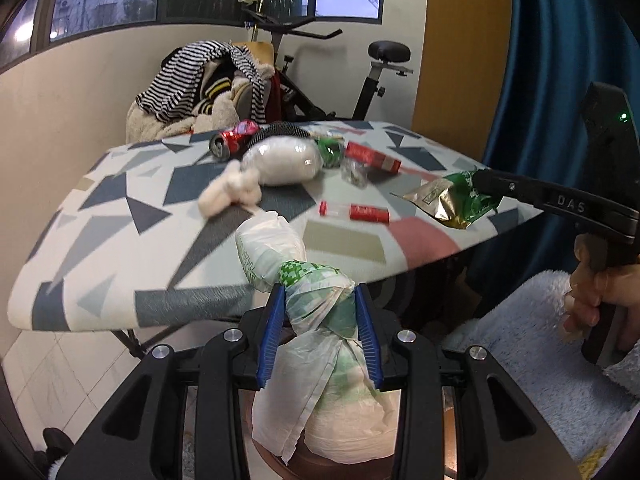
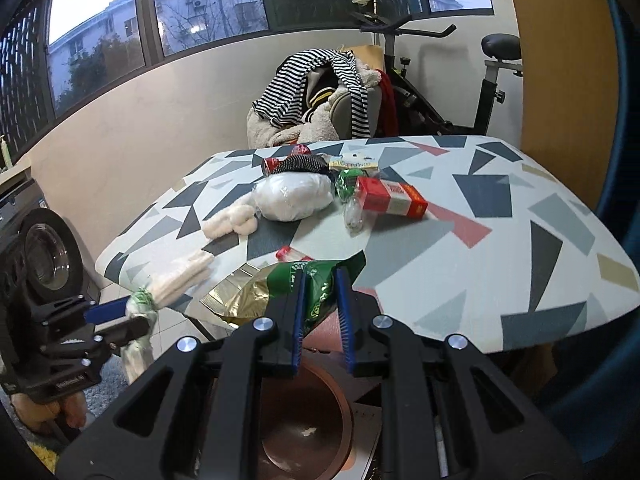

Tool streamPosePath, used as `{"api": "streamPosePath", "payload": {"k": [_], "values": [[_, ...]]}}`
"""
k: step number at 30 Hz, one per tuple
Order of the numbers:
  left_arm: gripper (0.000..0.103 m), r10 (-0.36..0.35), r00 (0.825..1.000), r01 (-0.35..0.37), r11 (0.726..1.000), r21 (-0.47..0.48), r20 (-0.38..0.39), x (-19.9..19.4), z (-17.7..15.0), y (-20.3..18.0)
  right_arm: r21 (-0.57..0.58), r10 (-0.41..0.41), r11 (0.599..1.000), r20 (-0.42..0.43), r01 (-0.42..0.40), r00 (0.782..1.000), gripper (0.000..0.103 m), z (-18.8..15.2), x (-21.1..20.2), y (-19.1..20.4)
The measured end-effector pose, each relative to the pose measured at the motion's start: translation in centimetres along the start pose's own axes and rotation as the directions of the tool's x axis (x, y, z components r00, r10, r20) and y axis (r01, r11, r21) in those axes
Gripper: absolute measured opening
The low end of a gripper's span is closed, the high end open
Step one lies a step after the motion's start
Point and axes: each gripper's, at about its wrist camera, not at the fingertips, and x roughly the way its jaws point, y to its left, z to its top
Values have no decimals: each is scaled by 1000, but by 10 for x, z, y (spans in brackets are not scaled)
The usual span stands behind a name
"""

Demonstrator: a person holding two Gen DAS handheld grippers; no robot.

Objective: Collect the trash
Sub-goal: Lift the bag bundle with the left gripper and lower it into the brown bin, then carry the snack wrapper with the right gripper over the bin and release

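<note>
My left gripper (image 1: 320,294) is shut on a knotted white and green plastic bag (image 1: 320,360), held just off the near edge of the patterned table (image 1: 120,240). It also shows in the right wrist view (image 2: 138,314). My right gripper (image 2: 320,276) is shut on a green and gold foil packet (image 2: 256,296), held over a brown bin (image 2: 304,420) below the table edge. The packet also shows in the left wrist view (image 1: 452,200). On the table lie a red can (image 1: 230,142), a white bundle (image 1: 284,162), a red box (image 1: 372,156) and a red tube (image 1: 354,212).
White cotton wads (image 1: 230,192) lie near the table's left front. A chair piled with striped clothes (image 1: 200,80) and an exercise bike (image 1: 360,80) stand behind the table. A washing machine (image 2: 44,256) is at left. A blue curtain (image 1: 560,60) hangs at right.
</note>
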Motion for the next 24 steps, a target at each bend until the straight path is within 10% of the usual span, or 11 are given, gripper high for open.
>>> {"api": "streamPosePath", "payload": {"k": [15,19,24], "values": [[37,-144,962,152,988,15,-233,72,-35,-26,52,-16,999,-11,16,1000,18,-23,7,-17],[78,-138,958,145,989,11,-251,82,-38,-27,55,-11,998,-18,12,1000,18,-26,8,-20],[95,-60,984,62,998,4,-168,66,-26,-15,40,4,999,-40,-2,999,19,-31,14,-19]]}}
